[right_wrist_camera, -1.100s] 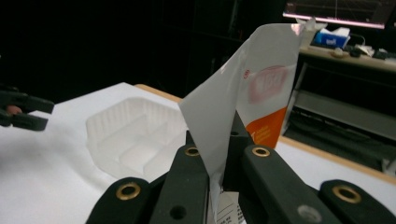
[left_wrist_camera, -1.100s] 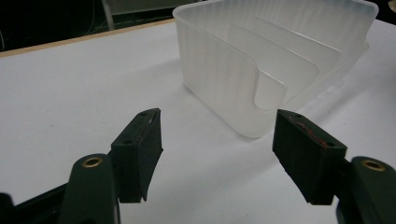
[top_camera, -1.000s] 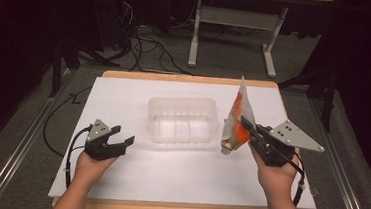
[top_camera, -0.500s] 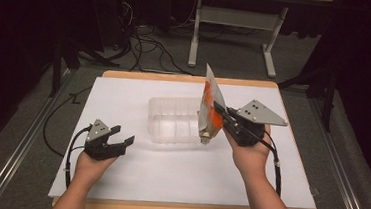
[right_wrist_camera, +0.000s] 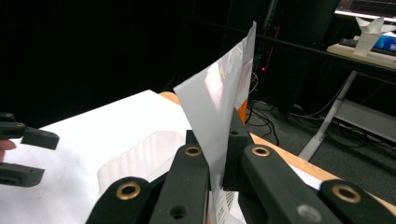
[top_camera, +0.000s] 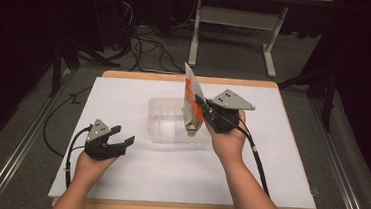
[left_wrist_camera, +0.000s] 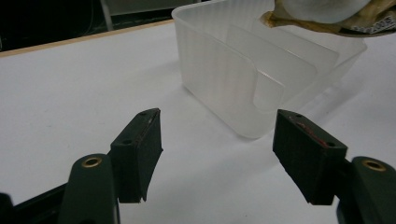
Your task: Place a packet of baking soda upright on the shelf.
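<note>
The foil pouch (top_camera: 193, 101), orange and silver, hangs upright above the right end of the clear plastic bin (top_camera: 164, 125), pinched partway up by the right gripper (top_camera: 201, 107). In the right gripper view its jaws are pressed together on the pouch's shiny wall, which rises above them. Holding it on edge with the bottom end down probably serves to slide it into one of the bin's narrow slots; the left gripper view shows upright dividers (left_wrist_camera: 280, 65) inside the bin and the pouch's lower end hovering over the bin's far side. The bin sits at the middle of the white table cover (top_camera: 118, 174). The left gripper (top_camera: 120, 140) rests low on the near left, well apart from the bin, jaws spread and empty, seemingly just waiting, or ready to steady the bin.
</note>
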Tool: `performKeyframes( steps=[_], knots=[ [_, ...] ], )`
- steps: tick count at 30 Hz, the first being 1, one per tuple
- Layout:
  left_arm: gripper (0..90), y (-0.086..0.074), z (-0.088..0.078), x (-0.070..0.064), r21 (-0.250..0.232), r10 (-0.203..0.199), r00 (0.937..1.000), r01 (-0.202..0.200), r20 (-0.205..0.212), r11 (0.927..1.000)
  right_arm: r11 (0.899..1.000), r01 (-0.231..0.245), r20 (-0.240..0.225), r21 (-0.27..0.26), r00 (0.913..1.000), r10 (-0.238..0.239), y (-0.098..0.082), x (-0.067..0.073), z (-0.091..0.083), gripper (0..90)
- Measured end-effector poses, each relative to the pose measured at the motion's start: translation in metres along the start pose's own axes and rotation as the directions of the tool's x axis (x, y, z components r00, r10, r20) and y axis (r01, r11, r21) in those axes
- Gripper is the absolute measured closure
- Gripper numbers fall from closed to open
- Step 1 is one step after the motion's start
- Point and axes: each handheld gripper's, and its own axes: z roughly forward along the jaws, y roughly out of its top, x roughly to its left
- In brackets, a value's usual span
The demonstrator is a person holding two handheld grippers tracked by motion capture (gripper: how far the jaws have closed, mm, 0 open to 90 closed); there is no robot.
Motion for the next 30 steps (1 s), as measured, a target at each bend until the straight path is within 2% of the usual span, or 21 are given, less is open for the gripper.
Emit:
performKeyframes(
  steps=[11,17,22,30],
  knots=[
    [33.1,0.0,0.0,0.0,0.0,-0.003,1.0,0.003,0.004,1.0,1.0,-0.018,-0.008,0.02,0.9998,0.018,-0.004,-0.003,0.03,90.0],
    [33.1,-0.001,0.001,-0.001,0.003,0.0,1.0,0.0,0.004,1.0,0.999,-0.018,0.013,0.049,0.9998,0.017,-0.011,-0.007,0.048,90.0],
    [33.1,-0.001,0.001,-0.002,0.007,0.002,1.0,-0.002,0.003,1.0,0.999,0.004,0.023,0.05,0.9997,-0.005,-0.016,-0.008,0.054,90.0],
    [33.1,-0.001,0.002,-0.002,0.01,0.006,1.0,-0.006,0.002,0.9999,0.998,0.022,0.019,0.058,0.9996,-0.023,-0.029,-0.001,0.065,90.0]
  ],
)
